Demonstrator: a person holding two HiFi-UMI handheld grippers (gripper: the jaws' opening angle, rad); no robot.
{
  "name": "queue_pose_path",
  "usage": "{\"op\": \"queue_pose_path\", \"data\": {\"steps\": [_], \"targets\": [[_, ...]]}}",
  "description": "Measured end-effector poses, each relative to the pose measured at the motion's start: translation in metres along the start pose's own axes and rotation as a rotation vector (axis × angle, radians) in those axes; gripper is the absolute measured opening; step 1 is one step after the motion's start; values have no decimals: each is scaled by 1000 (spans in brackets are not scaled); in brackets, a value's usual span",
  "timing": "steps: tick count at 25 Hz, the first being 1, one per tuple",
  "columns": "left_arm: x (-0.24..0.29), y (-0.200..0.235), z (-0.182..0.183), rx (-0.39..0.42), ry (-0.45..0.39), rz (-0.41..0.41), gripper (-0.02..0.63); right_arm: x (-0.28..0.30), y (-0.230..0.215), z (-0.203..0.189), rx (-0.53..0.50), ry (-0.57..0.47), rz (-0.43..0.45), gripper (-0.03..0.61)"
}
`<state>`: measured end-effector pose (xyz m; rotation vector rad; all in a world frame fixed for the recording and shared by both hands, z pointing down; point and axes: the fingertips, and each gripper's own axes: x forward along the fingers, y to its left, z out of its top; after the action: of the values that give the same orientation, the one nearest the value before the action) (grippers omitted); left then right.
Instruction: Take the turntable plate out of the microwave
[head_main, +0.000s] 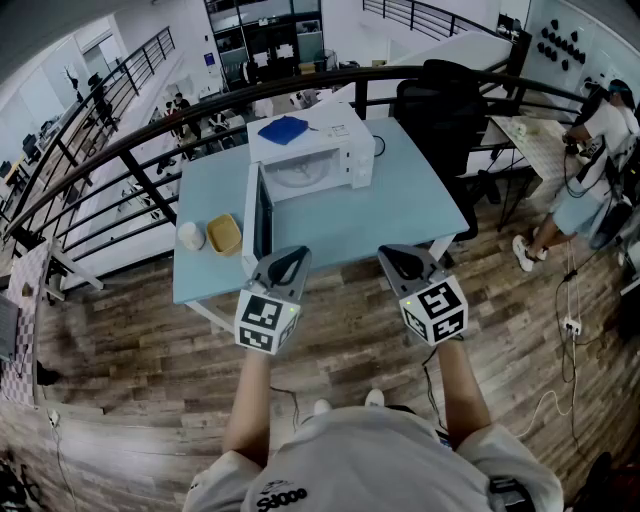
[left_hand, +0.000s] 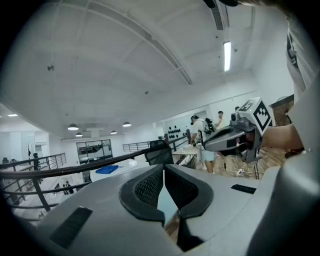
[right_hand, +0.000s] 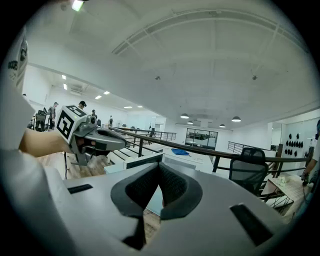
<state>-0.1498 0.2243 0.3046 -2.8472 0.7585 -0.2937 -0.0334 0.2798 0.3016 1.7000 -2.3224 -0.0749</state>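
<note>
1. Risk: turntable plate (head_main: 300, 172) is inside the open microwave (head_main: 322, 150) on the desk (head_main: 400, 205). It looks smooth, so a thin-rim pinch could slip and drop it.
2. Risk: open door (head_main: 258, 215) is on the left approach and prob. easy to bump.
3. Left gripper (head_main: 289, 257) & right gripper (head_main: 405, 258): jaws pressed together, empty, short of the desk.

Place: you stand on the mezzanine of an open-plan lab or office.
Edge: black railing (right_hand: 173, 145), a lower floor (head_main: 100, 215) with people (head_main: 178, 108) beyond it.
Floor: wood planks (head_main: 150, 340).
Furniture: light-blue table (head_main: 400, 215) bearing a microwave (head_main: 335, 135), black office chair (head_main: 440, 110), second work table (head_main: 525, 135) with a person (head_main: 600, 130) beside it.
</note>
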Motion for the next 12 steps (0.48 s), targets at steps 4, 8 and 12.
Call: {"op": "queue_pose_path", "data": {"steps": [4,8,12], "targets": [[6,-1,-1,1,5,7,27,-1,-8,-7,7,4,-2,6],[11,-3,0,-2,14,23,26,-2,-21,-7,56,-23,1,5],[21,-5,-2,-3,33,52,27,-3,-35,-8,99,-62,50,5]]}}
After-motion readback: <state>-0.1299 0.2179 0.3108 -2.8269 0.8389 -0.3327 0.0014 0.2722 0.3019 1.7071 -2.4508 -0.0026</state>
